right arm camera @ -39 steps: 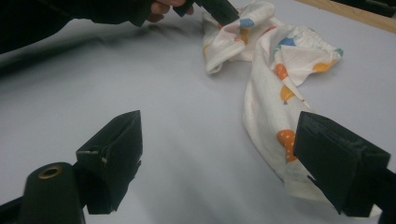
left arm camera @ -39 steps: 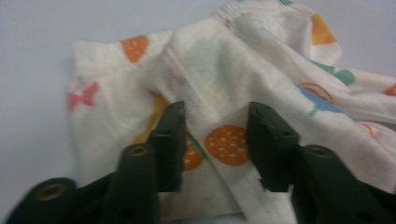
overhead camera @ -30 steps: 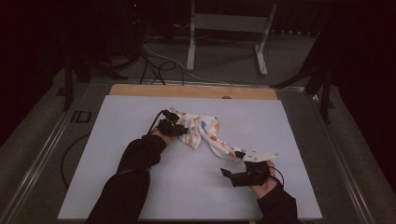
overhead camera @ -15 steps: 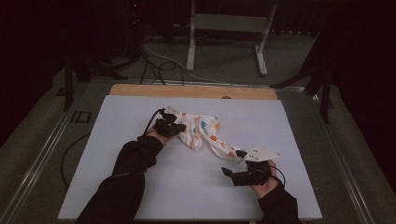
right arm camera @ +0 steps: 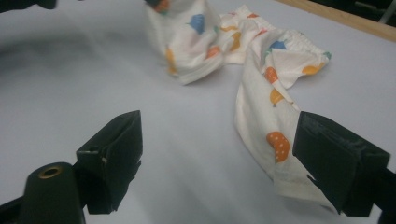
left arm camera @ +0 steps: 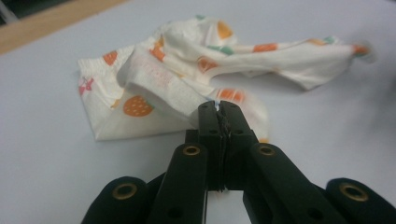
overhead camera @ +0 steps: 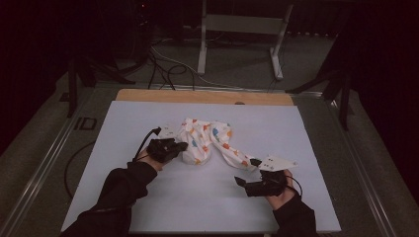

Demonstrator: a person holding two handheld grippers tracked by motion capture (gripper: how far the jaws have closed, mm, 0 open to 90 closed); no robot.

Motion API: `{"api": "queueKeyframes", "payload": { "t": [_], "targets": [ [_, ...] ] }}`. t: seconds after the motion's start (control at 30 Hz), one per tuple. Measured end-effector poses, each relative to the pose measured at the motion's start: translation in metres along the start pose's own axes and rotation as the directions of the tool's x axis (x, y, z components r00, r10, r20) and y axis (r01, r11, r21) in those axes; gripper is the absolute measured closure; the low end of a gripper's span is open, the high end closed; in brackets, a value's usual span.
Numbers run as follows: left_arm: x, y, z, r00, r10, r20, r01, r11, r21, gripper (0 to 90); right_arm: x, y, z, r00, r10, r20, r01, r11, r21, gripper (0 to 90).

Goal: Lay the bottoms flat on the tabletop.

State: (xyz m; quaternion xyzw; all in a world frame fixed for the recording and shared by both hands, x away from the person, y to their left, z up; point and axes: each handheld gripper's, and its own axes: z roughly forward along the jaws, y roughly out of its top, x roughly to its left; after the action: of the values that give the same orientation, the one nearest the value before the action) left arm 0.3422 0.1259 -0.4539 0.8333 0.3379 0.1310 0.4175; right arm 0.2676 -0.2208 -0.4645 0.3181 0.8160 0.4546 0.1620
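- High view is showing the person's dark sleeves coming in from the bottom edge, each hand carrying a set of tongs over the pale bench (overhead camera: 148, 207).
- Nearest the person, the right tongs (overhead camera: 247, 172) are sitting low at the right of the bench, with a grey three-cornered plate on top, and their jaws are standing wide apart.
- Right gripper view is showing those jaws spread to either side, with the near end of the patterned cloth (right arm camera: 266, 121) lying on the bench just beside the right-hand jaw; whether the jaw is touching the fabric is hard to tell, since the cloth's edge is running behind it.
- Farther in, the left tongs (overhead camera: 182, 146) are meeting the left part of the cloth (overhead camera: 205, 140) near the middle of the bench.
- Left gripper view is showing the left tongs (left arm camera: 219, 112) pressed together on a fold of the white cloth (left arm camera: 159, 84), pinching its edge so that the fabric is rising slightly toward the jaw tips; these jaws have just been closing onto it.
- The cloth, white with orange, blue and green prints, is lying crumpled in a bunch, with one long strip trailing toward the right tongs.
- Beyond the cloth, a wooden strip (overhead camera: 202, 96) is running along the far edge of the bench.
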Motion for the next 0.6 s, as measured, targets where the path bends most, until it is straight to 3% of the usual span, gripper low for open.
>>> {"api": "queueKeyframes", "payload": {
  "t": [0.2,0.3,0.37,0.47,0.6],
  "targets": [
    [-0.018,-0.013,-0.030,0.9995,-0.029,-0.010,0.029,0.9978,-0.059,89.0,0.001,0.001,-0.001,1.0000,-0.004,0.002,0.004,1.000,-0.001,16.0],
    [-0.021,-0.026,-0.045,0.9963,-0.081,-0.028,0.078,0.9927,-0.091,88.9,0.001,0.001,-0.002,1.0000,-0.002,0.004,0.002,1.000,-0.001,16.0],
    [-0.021,-0.035,-0.052,0.9923,-0.109,-0.060,0.102,0.9892,-0.105,88.8,0.001,0.001,-0.002,1.0000,-0.005,0.002,0.005,1.000,-0.003,16.1],
    [-0.020,-0.052,-0.062,0.9775,-0.186,-0.099,0.174,0.9776,-0.118,88.1,0.001,0.001,-0.002,1.0000,-0.006,0.003,0.006,1.000,0.000,16.0],
    [-0.016,-0.067,-0.071,0.9685,-0.193,-0.157,0.176,0.9774,-0.118,63.3,0.001,0.001,-0.002,1.0000,-0.003,0.004,0.003,1.000,0.000,16.1]
  ]
}}
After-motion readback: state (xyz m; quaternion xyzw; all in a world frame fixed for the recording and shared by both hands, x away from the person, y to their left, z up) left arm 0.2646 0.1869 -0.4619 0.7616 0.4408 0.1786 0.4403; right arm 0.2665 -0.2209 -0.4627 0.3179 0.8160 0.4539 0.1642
